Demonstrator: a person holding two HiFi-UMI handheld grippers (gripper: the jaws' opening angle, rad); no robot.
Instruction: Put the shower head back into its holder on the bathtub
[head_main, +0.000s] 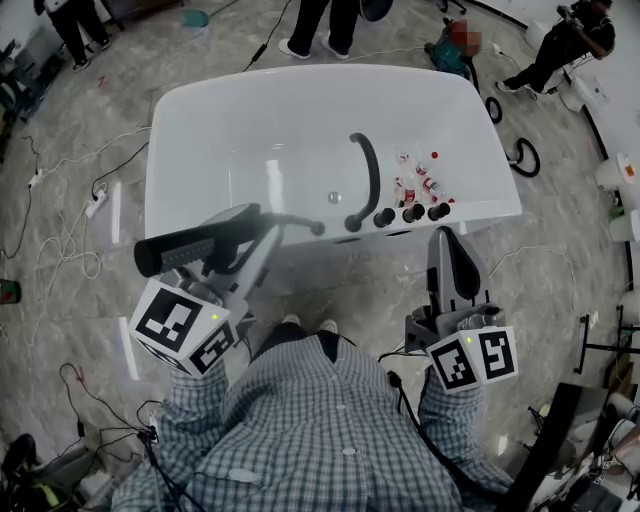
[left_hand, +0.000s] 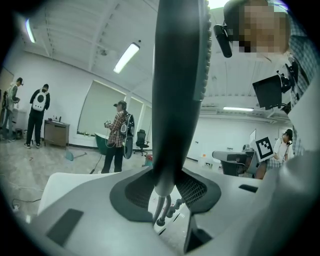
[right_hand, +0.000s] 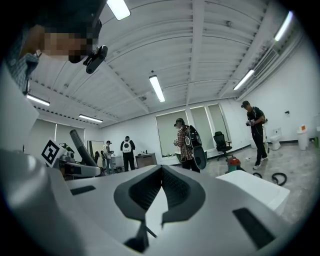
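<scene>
The white bathtub (head_main: 250, 120) stands in front of me, with black knobs (head_main: 410, 212) and a curved black fitting (head_main: 368, 175) on its near rim. My left gripper (head_main: 245, 228) is shut on the handle of the long black shower head (head_main: 185, 250), which points left, short of the tub's near wall. Its hose (head_main: 295, 220) runs to the rim. In the left gripper view the shower head (left_hand: 180, 90) stands upright between the jaws of that gripper (left_hand: 170, 187). My right gripper (head_main: 447, 240) is shut with nothing in it, just below the knobs; its tips (right_hand: 161, 172) meet.
Small bottles (head_main: 415, 180) lie inside the tub by the knobs. Cables (head_main: 70, 235) trail over the floor at the left. Several people (head_main: 330, 25) stand beyond the tub. A black coiled ring (head_main: 525, 155) and white fixtures (head_main: 615, 172) are at the right.
</scene>
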